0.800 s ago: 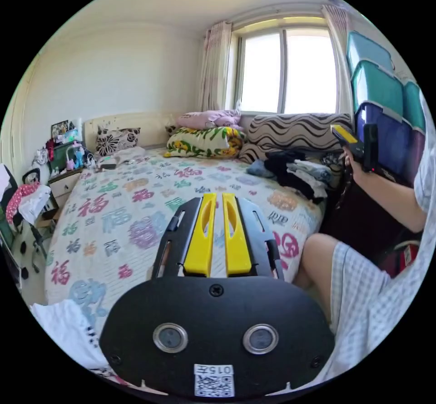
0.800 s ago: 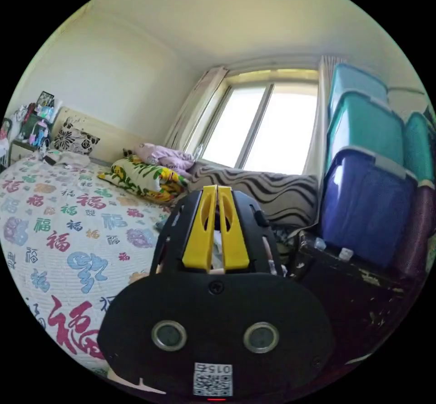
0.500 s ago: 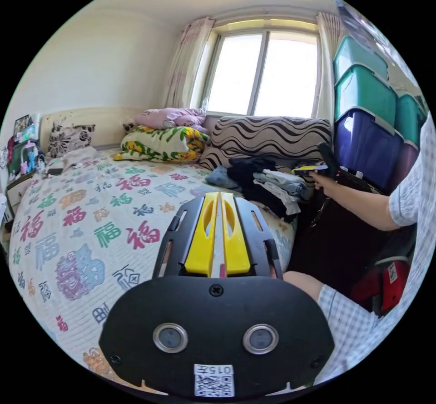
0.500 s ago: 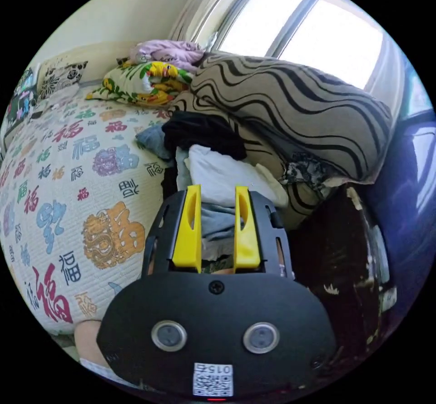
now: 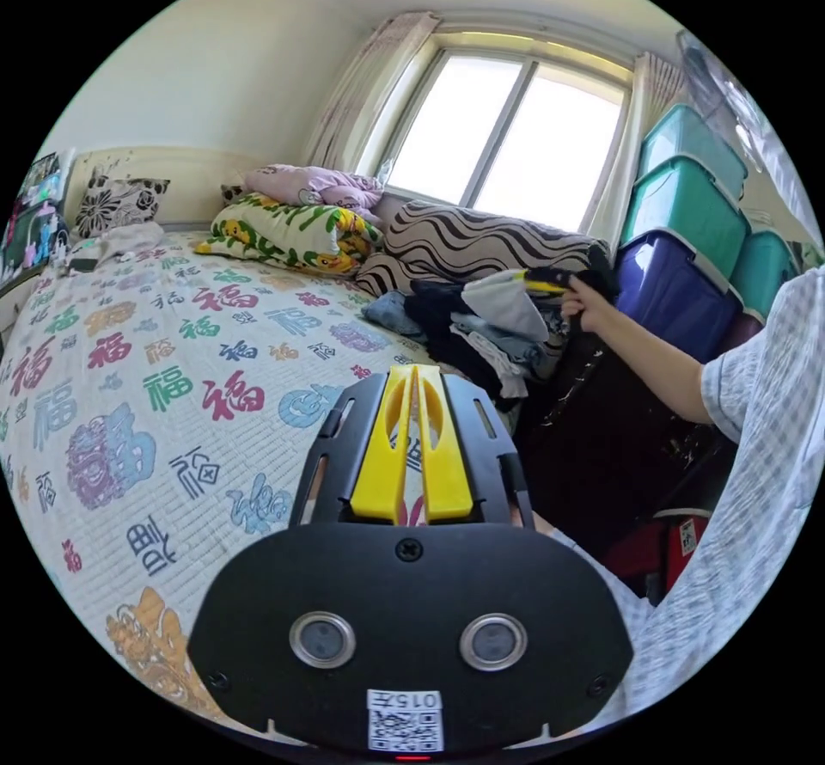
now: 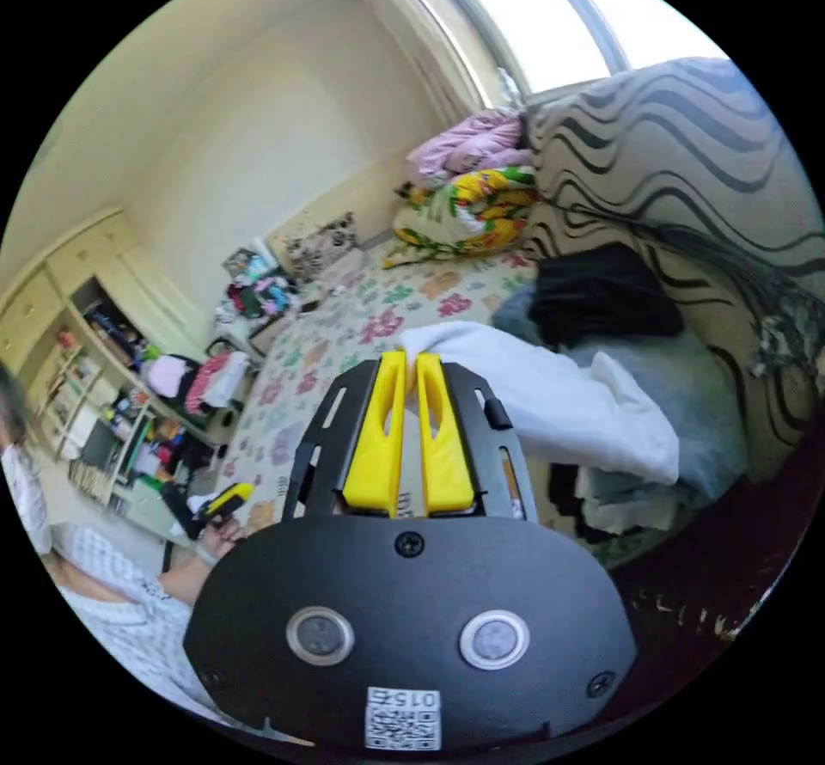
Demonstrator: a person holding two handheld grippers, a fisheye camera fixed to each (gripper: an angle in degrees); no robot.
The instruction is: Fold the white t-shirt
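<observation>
The white t-shirt [image 6: 550, 400] is being drawn off a pile of clothes [image 6: 636, 455] at the bed's corner. My right gripper [image 6: 411, 363] is shut on one edge of it, and the cloth trails from the jaw tips back to the pile. In the left gripper view the right gripper [image 5: 543, 282], in a person's hand [image 5: 588, 304], holds up the white t-shirt [image 5: 507, 302] over the pile of clothes [image 5: 468, 335]. My left gripper [image 5: 411, 374] hovers shut over the bed, holding nothing. The left gripper [image 6: 219, 500] also appears low in the right gripper view, in the person's other hand.
A quilt [image 5: 155, 370] with coloured characters covers the bed. A wave-striped cushion [image 5: 481, 245] and a flowered bundle [image 5: 292, 236] lie by the window. Stacked plastic bins [image 5: 687, 223] stand above a dark cabinet [image 5: 593, 447] beside the bed. Cluttered shelves [image 6: 103, 387] line the far wall.
The right gripper, open above the pile half a second ago, has shut on the white t-shirt and lifted it. Both cameras have swung; the left gripper stays shut.
</observation>
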